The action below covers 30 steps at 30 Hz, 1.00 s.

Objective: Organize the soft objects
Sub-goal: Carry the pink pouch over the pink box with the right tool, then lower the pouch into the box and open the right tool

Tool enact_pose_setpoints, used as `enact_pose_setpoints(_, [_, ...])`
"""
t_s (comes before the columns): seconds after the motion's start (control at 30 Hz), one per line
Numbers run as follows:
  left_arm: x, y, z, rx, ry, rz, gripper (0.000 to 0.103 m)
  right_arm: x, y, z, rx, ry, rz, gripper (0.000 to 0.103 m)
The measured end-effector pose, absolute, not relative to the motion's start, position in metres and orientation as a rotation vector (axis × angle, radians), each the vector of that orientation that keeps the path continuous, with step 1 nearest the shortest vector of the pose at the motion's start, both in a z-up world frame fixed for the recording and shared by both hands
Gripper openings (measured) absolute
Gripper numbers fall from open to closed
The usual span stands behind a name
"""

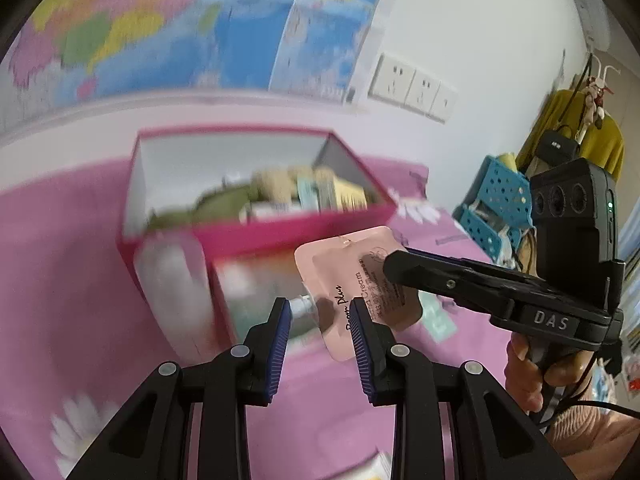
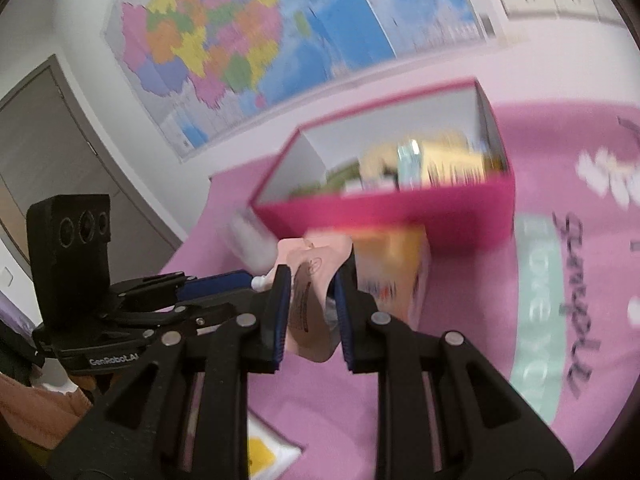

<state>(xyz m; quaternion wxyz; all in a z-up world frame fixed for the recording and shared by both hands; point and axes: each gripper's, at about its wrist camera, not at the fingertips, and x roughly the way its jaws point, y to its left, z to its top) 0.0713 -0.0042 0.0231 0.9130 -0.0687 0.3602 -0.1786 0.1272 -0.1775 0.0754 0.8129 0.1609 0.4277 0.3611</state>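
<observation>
Jaws of the right gripper (image 2: 310,304) are clamped on a pink pouch (image 1: 352,280); left gripper (image 1: 320,320) jaws are held apart around its spout, before the box (image 1: 256,236).

A large coloured map (image 2: 224,48) hangs on the white wall, with a row of white wall sockets (image 1: 414,87) just to its right. A grey door (image 2: 52,152) stands at the far left of the right wrist view. At the right edge of the left wrist view a blue perforated basket (image 1: 498,200) sits near a mustard-yellow garment (image 1: 560,128) hanging behind it, and a pink flower-printed cloth (image 1: 72,264) covers the surface below.
</observation>
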Motion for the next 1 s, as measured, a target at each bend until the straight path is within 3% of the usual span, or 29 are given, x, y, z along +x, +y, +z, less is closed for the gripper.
enact_pose_setpoints(0.4, [0.124,0.025,0.049,-0.118,0.708,-0.274,0.029,0.192,-0.144,0.084,0.339,0.847,0.803,0.025])
enact_pose_setpoints(1.0, [0.181,0.067,0.018,-0.163,0.792,-0.2,0.03,0.235,-0.094,0.052,0.273,0.892,0.802,0.025])
